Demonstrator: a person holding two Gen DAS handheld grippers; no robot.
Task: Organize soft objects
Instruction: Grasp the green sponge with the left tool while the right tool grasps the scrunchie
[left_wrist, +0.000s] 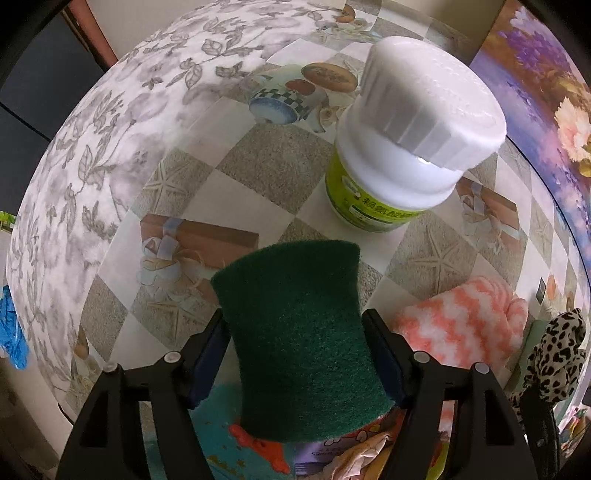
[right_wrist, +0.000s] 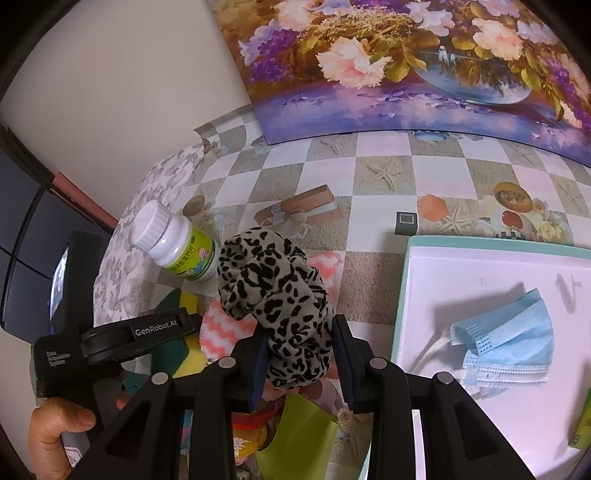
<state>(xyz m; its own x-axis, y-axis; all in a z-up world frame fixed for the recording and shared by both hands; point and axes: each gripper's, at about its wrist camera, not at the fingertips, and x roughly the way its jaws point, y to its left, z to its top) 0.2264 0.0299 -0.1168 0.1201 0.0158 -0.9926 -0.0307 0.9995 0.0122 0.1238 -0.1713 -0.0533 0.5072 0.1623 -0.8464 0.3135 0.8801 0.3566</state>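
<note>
My left gripper (left_wrist: 295, 354) is shut on a green scouring sponge (left_wrist: 299, 332), held above the checkered tablecloth; its yellow underside shows in the right wrist view (right_wrist: 188, 354). My right gripper (right_wrist: 299, 354) is shut on a leopard-print scrunchie (right_wrist: 273, 291), also seen at the right edge of the left wrist view (left_wrist: 557, 354). A pink-and-white fluffy cloth (left_wrist: 461, 325) lies on the table between the two grippers; it shows behind the scrunchie (right_wrist: 221, 328). A blue face mask (right_wrist: 506, 339) lies in a white tray with a teal rim (right_wrist: 402, 295) to the right.
A white-capped bottle with a green label (left_wrist: 399, 147) stands just beyond the sponge, also in the right wrist view (right_wrist: 173, 243). A floral painting (right_wrist: 406, 66) leans against the wall at the back. A small dark square tag (right_wrist: 405, 222) lies near the tray. Printed packets lie under the grippers.
</note>
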